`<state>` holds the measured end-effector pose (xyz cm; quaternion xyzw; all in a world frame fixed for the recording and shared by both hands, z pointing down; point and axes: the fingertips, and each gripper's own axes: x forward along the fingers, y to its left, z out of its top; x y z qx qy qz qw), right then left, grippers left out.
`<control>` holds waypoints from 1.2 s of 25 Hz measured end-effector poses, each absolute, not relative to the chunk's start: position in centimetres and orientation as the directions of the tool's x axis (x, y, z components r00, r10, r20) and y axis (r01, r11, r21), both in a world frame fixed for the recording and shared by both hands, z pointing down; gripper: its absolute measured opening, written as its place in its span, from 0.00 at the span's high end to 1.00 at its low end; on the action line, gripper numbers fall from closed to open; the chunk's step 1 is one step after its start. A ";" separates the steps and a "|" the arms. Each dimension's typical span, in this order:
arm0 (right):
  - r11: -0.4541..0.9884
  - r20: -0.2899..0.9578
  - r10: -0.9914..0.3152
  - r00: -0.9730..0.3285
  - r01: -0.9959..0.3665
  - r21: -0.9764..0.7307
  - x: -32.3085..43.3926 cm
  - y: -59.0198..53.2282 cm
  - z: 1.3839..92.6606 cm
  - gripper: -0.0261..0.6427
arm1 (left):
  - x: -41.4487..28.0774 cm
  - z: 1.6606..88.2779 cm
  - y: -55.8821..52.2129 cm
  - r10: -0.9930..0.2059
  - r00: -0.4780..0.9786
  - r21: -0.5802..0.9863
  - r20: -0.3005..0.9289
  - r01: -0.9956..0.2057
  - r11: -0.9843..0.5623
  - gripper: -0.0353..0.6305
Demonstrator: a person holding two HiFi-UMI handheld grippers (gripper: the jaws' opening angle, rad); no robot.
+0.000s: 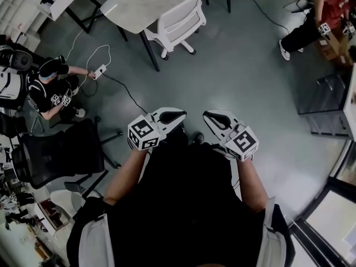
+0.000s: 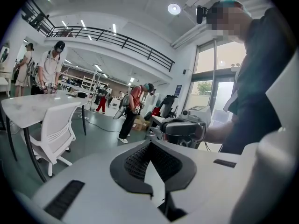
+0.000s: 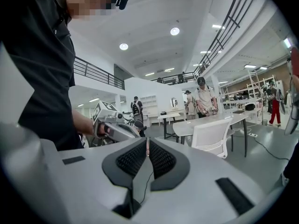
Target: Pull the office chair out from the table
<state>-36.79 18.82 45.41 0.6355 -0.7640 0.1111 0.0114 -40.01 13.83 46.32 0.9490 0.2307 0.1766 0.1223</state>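
Floor [image 1: 239,77]: grey, and I see it spread wide between me and the furniture.
Table [image 1: 150,1]: white top, far ahead.
Office chair [image 1: 179,22]: white, pushed in at that table's near edge, well apart from me.
Left gripper [image 1: 177,115]: jaws clenched, nothing between them.
Right gripper [image 1: 211,117]: clenched too, empty.

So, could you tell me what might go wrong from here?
The black cable lies on the floor just ahead of the person, so it might trip or snag them. The left gripper and right gripper are both shut and empty, and must open before gripping the white office chair. The chair may catch the table leg.
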 end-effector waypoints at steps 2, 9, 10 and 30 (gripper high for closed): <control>0.170 0.162 -0.967 -0.194 -0.973 -0.154 -36.5 18.7 45.5 0.92 | -39.9 46.5 13.9 0.483 0.830 0.318 0.280 0.395 -0.862 0.93; 0.161 0.181 -0.966 -0.184 -0.977 -0.138 -34.5 17.0 45.5 0.92 | -38.6 46.5 11.4 0.458 0.849 0.329 0.262 0.367 -0.870 0.93; 0.158 0.188 -0.965 -0.183 -0.977 -0.140 -34.1 16.6 45.7 0.92 | -38.4 46.7 10.8 0.454 0.852 0.333 0.261 0.361 -0.871 0.93; 0.111 0.296 -0.944 -0.145 -0.986 -0.126 -23.3 -1.1 45.7 0.92 | -27.6 47.3 -8.1 0.447 0.876 0.402 0.181 0.348 -0.847 0.93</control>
